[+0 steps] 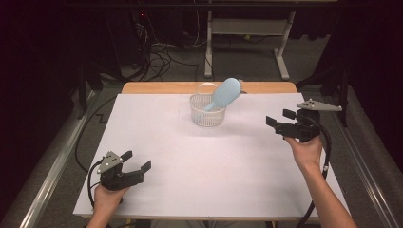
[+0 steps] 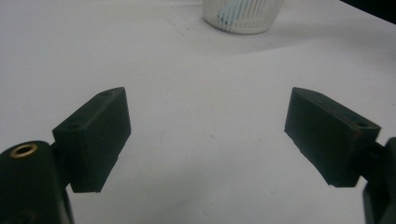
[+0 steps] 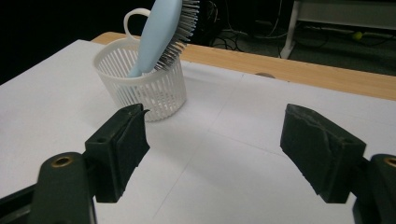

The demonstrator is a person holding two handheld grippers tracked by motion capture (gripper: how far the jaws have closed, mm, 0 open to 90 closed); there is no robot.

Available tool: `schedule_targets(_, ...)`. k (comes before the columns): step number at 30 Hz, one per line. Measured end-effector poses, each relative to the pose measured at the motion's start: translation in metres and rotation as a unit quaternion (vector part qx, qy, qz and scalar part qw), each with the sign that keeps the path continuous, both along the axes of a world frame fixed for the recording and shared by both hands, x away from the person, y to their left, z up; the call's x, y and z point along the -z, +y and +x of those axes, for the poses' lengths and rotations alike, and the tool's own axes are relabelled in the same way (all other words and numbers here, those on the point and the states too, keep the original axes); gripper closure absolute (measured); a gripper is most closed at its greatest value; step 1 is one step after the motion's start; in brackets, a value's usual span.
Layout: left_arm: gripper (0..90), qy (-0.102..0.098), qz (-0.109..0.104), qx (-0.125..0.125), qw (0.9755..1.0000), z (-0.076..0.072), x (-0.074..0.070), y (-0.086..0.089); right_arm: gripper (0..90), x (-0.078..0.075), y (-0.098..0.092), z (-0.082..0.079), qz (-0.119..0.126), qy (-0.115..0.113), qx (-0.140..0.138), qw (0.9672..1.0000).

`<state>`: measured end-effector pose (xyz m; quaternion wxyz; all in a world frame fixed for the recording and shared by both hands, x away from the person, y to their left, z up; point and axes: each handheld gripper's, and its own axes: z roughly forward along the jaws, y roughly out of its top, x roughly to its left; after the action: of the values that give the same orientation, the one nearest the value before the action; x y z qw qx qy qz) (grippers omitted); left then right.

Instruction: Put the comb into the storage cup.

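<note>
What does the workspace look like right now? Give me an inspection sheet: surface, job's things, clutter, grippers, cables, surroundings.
Surface: white sheet over a wooden table, whose far edge shows bare.
Job's things: white slotted basket near the far middle; light blue hairbrush stands handle down in it, head leaning over the rim, bristles seen in the right gripper view.
Clutter: nothing seen on the sheet.
Grippers: left gripper open and empty at the near left; right gripper open and empty at the right, pointed toward the basket.
Cables: a black cable trails from each gripper; loose cables on the floor behind the table.
Surroundings: dark room, metal table frame beyond.
</note>
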<state>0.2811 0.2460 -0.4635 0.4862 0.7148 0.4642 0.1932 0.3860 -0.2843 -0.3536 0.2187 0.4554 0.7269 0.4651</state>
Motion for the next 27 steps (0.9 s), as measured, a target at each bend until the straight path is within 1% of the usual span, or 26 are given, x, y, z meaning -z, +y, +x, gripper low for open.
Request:
schedule_targets(7, 13.9, 0.001, -0.001, 0.000, 1.0000, 0.000, 0.000, -0.001, 23.3, 0.003, -0.004, -0.005, 0.005, -0.002, 0.000, 1.0000)
schedule_targets(11, 13.9, 0.002, -0.001, 0.001, 1.0000, 0.001, 0.000, -0.001, 23.3, 0.004, -0.007, -0.009, 0.013, -0.003, 0.002, 0.9999)
schedule_targets(15, 13.9, 0.002, 0.001, 0.002, 1.0000, 0.000, 0.000, -0.001, 23.3, 0.005, -0.009, -0.015, 0.009, -0.007, 0.002, 0.9999)
schedule_targets(18, 13.9, 0.000, -0.002, 0.000, 1.0000, 0.000, 0.000, 0.000, 23.4, 0.006, -0.012, -0.019, 0.014, -0.012, 0.003, 0.9998)
schedule_targets(24, 13.9, 0.000, -0.001, 0.000, 1.0000, 0.000, 0.000, 0.000, 23.3, 0.007, -0.018, -0.026, 0.017, -0.019, 0.008, 0.9996)
schedule_targets(27, 13.8, 0.000, -0.001, -0.001, 1.0000, 0.000, 0.000, 0.000, 23.3, 0.007, -0.019, -0.030, 0.014, -0.023, 0.007, 0.9996)
